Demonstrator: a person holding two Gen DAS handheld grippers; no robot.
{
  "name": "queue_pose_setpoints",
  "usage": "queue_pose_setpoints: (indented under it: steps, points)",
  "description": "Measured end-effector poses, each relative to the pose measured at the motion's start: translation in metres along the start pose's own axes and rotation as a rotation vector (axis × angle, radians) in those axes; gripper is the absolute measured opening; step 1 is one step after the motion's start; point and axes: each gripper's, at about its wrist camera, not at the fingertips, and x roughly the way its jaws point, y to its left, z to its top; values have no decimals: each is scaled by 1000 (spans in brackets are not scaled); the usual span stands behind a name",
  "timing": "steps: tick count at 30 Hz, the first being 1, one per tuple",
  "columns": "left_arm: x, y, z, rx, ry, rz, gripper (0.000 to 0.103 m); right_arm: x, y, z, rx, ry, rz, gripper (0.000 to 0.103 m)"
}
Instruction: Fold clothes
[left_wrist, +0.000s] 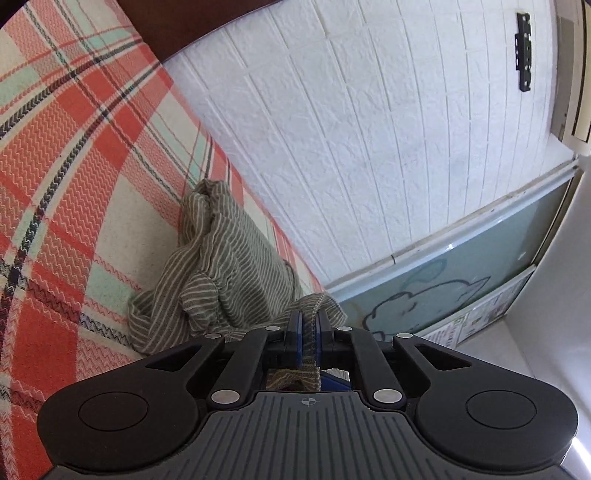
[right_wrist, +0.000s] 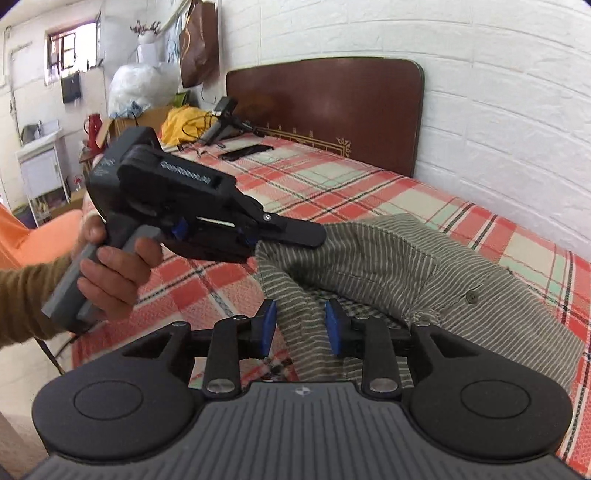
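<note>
A grey-green shirt with thin white stripes (left_wrist: 229, 266) lies crumpled on the plaid bedspread (left_wrist: 74, 147). My left gripper (left_wrist: 308, 317) is shut on a hem of the shirt, and the cloth runs back between its blue pads. In the right wrist view the same left gripper (right_wrist: 317, 236) is held by a hand (right_wrist: 110, 266) and lifts one edge of the shirt (right_wrist: 406, 258). My right gripper (right_wrist: 301, 325) stands open just over the shirt's near edge. Striped cloth shows in the gap between its blue pads (right_wrist: 267, 325), which do not press on it.
The bed runs along a white brick-pattern wall (left_wrist: 369, 147), with a brown headboard (right_wrist: 325, 99) at its far end. A phone (right_wrist: 245, 151) and another tool (right_wrist: 221, 127) lie near the headboard. Past the bed's left side are an orange chair (right_wrist: 48, 236) and cluttered furniture.
</note>
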Motion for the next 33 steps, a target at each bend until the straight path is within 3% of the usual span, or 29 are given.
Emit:
queue_pose_setpoints:
  steps: [1, 2, 3, 13, 15, 18, 20, 22, 23, 26, 30, 33]
  points:
    - [0, 1, 0, -6, -7, 1, 5, 2, 0, -1, 0, 14, -1, 30]
    - [0, 3, 1, -15, -16, 3, 5, 2, 1, -3, 3, 26, -6, 11]
    - [0, 5, 1, -24, -23, 6, 5, 2, 3, -5, 7, 37, -13, 5]
    - [-9, 20, 3, -49, -92, 103, 5, -13, 25, -21, -55, 19, -103, 4]
    - [-13, 14, 1, -17, -86, 123, 24, -11, 27, -23, -83, 24, -120, 4]
    - [-22, -4, -5, 59, -55, 159, 25, -9, 28, -23, -83, 21, -124, 4]
    - [-28, -23, -12, 139, -39, 206, 35, -7, 28, -22, -85, 14, -128, 4]
    - [-37, -44, -22, 224, -45, 263, 65, -5, 28, -22, -83, 11, -126, 5]
    - [-41, -53, -27, 262, -50, 284, 72, -5, 27, -22, -81, 10, -126, 5]
    - [-45, -77, -40, 380, -48, 343, 75, -3, 27, -23, -71, 10, -122, 5]
    - [-27, -92, -51, 514, -26, 436, 72, -2, 28, -24, -66, 7, -125, 5]
    - [-8, -86, -52, 485, 22, 466, 68, -3, 29, -25, -59, 3, -125, 7]
